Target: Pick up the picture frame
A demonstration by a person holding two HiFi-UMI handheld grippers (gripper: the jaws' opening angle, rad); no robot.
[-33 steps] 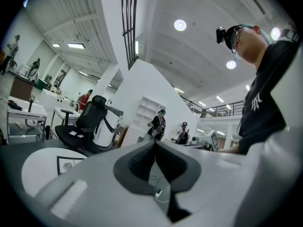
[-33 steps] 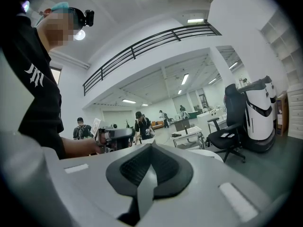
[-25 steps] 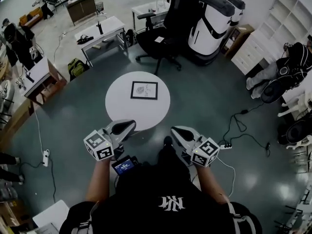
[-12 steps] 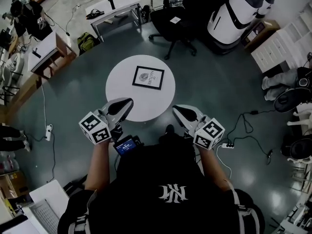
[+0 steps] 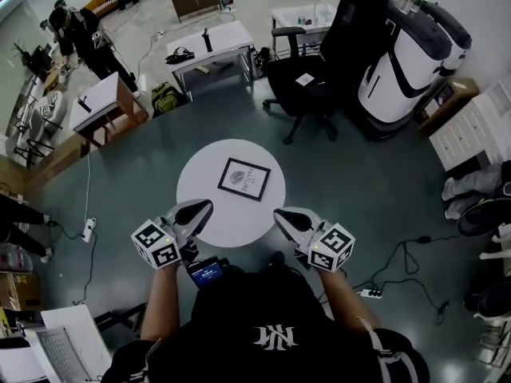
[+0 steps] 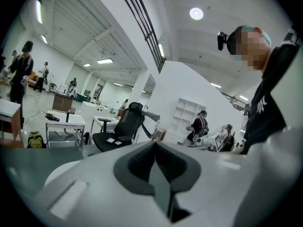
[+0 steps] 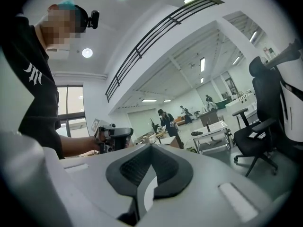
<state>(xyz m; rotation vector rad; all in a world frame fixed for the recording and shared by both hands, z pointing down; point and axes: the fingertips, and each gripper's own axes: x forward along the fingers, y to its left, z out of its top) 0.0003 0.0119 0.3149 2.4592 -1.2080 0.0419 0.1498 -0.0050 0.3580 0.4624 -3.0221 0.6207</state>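
Observation:
A black picture frame (image 5: 243, 179) with a white print lies flat on the small round white table (image 5: 200, 214), a little right of its middle. My left gripper (image 5: 204, 207) hangs over the table's near left edge, jaws shut and empty. My right gripper (image 5: 281, 216) is at the table's near right edge, also shut with nothing in it. Both point toward the frame and stay short of it. In the left gripper view its fingertips (image 6: 155, 144) meet with no gap. The right gripper view shows its fingertips (image 7: 150, 146) closed too. The frame is in neither gripper view.
A black office chair (image 5: 319, 78) stands beyond the table, with a large white and black machine (image 5: 407, 54) to its right. White desks (image 5: 209, 46) and a wooden table (image 5: 104, 106) stand at the back left. Cables and a power strip (image 5: 370, 293) lie on the grey floor at right.
The head view has shifted, so the table and frame sit nearer the grippers. Both grippers have moved forward to the table's near edge and stayed shut.

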